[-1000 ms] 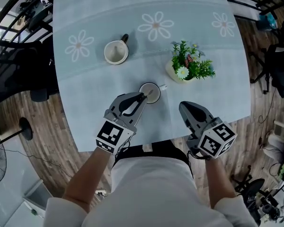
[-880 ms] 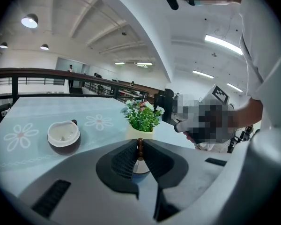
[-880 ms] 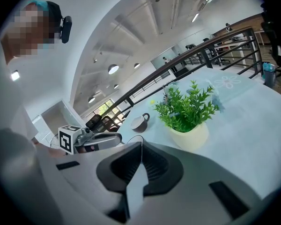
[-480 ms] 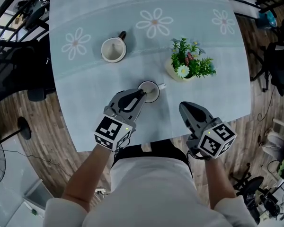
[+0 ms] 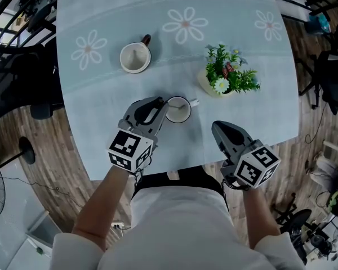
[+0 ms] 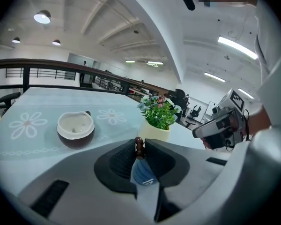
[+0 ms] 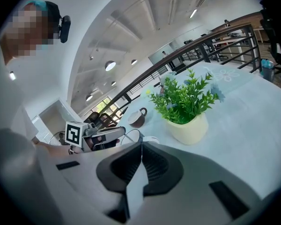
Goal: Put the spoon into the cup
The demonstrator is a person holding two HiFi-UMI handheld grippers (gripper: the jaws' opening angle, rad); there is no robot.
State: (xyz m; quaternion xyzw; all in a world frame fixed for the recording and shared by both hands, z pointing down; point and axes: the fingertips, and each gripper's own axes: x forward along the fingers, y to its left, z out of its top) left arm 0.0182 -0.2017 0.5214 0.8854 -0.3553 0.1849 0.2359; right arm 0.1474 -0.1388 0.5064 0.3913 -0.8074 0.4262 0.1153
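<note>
A small white cup (image 5: 179, 110) stands on the pale blue tablecloth (image 5: 101, 94) near the table's front edge. My left gripper (image 5: 162, 107) is at the cup's left rim. In the left gripper view the brown knobbed end of the spoon (image 6: 139, 145) stands between that gripper's pads (image 6: 140, 147). Those jaws have just been opening a little, with the handle still held between them. The rest of the spoon is hidden below the jaws. My right gripper (image 5: 221, 129) hangs to the right of the cup, shut and with nothing in it (image 7: 141, 146).
A brown mug with a white inside (image 5: 135, 57) stands at the back left. A cream pot of green plants and flowers (image 5: 225, 76) stands right of the white cup. Black railing and chairs (image 5: 17, 66) border the table's left side, and wood floor lies beyond its front edge.
My left gripper has shifted left and slightly nearer, from over the white cup's mouth to its left rim. The right gripper has stayed put.
</note>
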